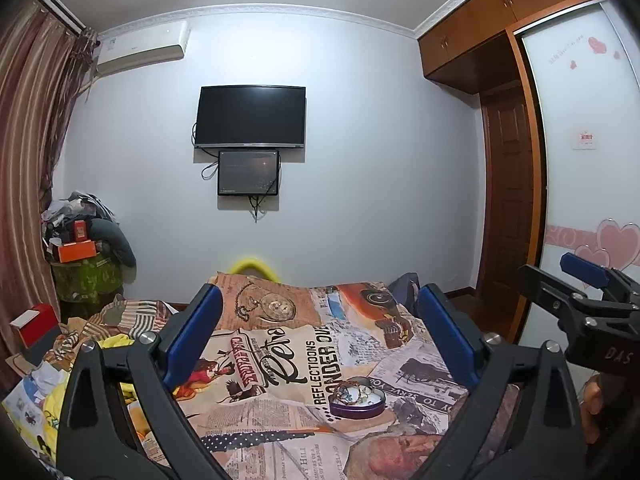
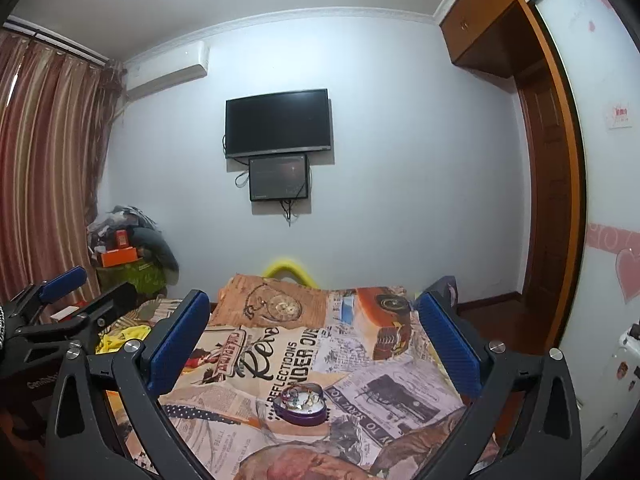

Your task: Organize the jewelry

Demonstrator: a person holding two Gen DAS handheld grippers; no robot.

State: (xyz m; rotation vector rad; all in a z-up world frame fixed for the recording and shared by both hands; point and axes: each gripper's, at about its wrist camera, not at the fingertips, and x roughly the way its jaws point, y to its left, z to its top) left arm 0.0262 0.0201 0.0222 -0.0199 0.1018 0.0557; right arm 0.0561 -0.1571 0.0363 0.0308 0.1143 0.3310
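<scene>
A purple heart-shaped tin (image 1: 357,398) holding tangled jewelry sits on a newspaper-print cloth (image 1: 280,352); it also shows in the right wrist view (image 2: 301,404). My left gripper (image 1: 320,320) is open and empty, raised above and behind the tin. My right gripper (image 2: 312,324) is open and empty, also held above the cloth short of the tin. The right gripper shows at the right edge of the left wrist view (image 1: 588,292); the left gripper shows at the left edge of the right wrist view (image 2: 60,300).
The cloth covers a table that stands against a bed with clutter (image 1: 80,360) on the left. A wall TV (image 1: 251,117), curtains (image 1: 32,160), a pile of bags and boxes (image 1: 84,256) and a wooden wardrobe (image 1: 512,200) surround it.
</scene>
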